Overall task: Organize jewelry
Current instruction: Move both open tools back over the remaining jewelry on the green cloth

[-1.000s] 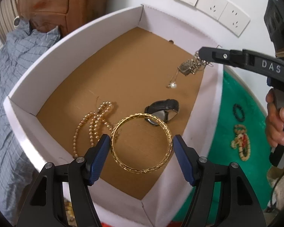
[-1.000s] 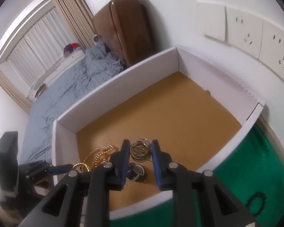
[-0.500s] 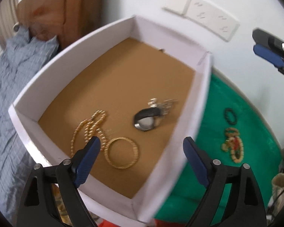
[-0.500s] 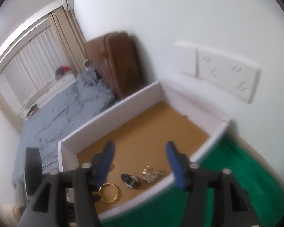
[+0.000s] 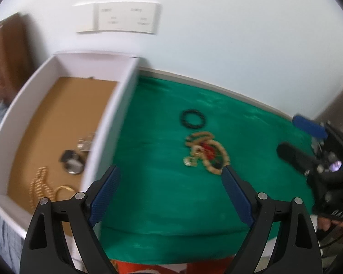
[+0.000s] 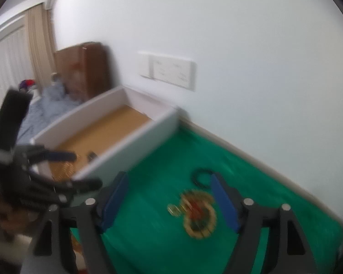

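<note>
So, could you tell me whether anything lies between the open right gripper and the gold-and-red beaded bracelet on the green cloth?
Nothing visible does. The right gripper hangs open over the beaded bracelet, with only bare green cloth between. The black ring bracelet lies just beyond it.

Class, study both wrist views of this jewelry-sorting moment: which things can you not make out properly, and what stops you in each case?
- Gold bangle: left view, partly hidden behind the box wall.
- Silver piece: left view, motion blur hides what it is.
- Beaded bracelet: right view, blurred to colours only.
- Black ring: right view, partly covered by the right gripper finger.
</note>
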Action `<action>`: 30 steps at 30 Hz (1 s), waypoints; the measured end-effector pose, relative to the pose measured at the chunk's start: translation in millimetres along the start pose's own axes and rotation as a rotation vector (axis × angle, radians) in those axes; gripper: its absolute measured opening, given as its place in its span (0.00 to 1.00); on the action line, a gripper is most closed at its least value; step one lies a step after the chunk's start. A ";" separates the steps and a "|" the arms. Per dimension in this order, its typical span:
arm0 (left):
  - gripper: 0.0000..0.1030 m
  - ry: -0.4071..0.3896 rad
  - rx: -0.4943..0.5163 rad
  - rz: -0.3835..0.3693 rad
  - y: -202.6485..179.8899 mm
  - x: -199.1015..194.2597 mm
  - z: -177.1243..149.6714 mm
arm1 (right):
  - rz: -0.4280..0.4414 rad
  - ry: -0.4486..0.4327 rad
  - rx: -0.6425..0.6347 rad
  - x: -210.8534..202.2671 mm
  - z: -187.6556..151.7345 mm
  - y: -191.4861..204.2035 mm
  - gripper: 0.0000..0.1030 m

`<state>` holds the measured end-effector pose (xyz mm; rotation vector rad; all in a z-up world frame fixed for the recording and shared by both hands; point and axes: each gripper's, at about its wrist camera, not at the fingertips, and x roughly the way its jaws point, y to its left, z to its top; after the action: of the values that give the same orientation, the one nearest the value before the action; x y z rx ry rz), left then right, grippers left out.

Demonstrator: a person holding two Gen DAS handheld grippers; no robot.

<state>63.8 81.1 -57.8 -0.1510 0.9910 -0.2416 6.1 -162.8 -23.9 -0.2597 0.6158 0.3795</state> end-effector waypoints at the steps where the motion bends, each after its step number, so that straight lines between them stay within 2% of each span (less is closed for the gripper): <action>1: 0.88 0.008 0.020 -0.011 -8.7 2.6 -0.7 | -0.020 0.014 0.024 -3.9 -10.5 -8.2 0.76; 7: 0.88 0.029 0.080 -0.024 -33.8 11.4 -5.5 | -0.089 0.093 0.151 -12.9 -56.0 -42.8 0.76; 10: 0.88 0.025 0.087 -0.030 -39.6 11.8 -6.6 | -0.107 0.105 0.187 -17.1 -65.8 -51.5 0.76; 18: 0.88 0.017 0.079 -0.026 -46.2 15.9 -7.0 | -0.120 0.075 0.164 -25.9 -60.9 -45.3 0.76; 30: 0.88 0.027 0.080 -0.010 -48.0 19.3 -11.3 | -0.095 0.096 0.160 -25.2 -64.1 -42.0 0.76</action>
<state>58.1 29.5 -68.3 -0.0797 1.0062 -0.2928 -28.0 -229.4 -53.9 -0.1545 0.7218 0.2253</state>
